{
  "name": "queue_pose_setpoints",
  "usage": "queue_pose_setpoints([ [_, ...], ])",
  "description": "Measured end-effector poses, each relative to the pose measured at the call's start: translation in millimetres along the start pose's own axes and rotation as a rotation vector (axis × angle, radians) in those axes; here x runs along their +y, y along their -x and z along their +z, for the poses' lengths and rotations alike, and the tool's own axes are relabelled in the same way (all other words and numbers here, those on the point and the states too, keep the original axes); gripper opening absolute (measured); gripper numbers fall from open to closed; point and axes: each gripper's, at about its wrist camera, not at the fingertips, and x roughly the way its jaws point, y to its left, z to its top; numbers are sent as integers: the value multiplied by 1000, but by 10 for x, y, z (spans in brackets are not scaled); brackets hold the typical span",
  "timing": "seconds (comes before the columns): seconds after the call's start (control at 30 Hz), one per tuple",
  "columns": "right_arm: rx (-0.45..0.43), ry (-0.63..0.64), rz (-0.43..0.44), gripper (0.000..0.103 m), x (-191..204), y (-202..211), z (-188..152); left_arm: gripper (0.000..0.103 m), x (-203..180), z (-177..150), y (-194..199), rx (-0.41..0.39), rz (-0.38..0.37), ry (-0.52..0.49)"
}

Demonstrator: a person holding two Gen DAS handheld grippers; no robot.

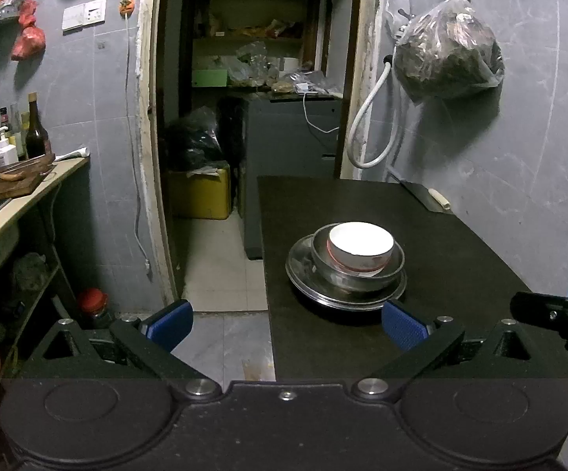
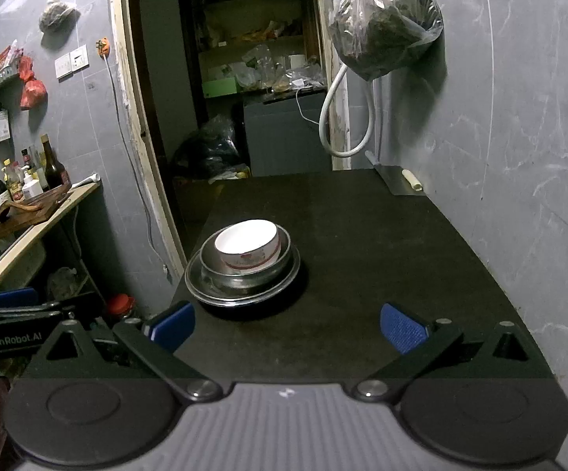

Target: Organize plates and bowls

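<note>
A: Any writing you can read?

B: Only "GenRobot.AI", white on the black body of the left gripper [image 2: 9, 298] where it shows at the edge of the right wrist view. The bottle labels on the counter [image 1: 29, 192] are too small to read.

A: Where's the stack?

B: On the black table [image 2: 362, 235]: a white bowl [image 1: 360, 249] sits inside a steel bowl [image 1: 356, 274], which sits on a steel plate [image 1: 303, 271]. The plate lies near the table's left edge, close to the corner by the doorway [image 1: 244, 117].

A: Room around it?

B: To the right of the stack the tabletop is bare up to the grey wall; a cleaver [image 2: 399, 180] lies at the far corner, well apart from the stack.

A: The grippers?

B: The left gripper [image 1: 286, 324] has its blue pads spread wide, holding nothing, just short of the plate. The right gripper [image 2: 286, 327] is likewise spread, empty, over the near part of the table.
</note>
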Motion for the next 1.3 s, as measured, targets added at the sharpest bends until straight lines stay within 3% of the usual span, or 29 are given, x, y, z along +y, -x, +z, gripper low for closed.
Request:
queue_pose_setpoints([
  [1.3, 11, -8, -4, 103, 26, -7, -49, 102, -1, -11, -9, 5, -1, 1],
])
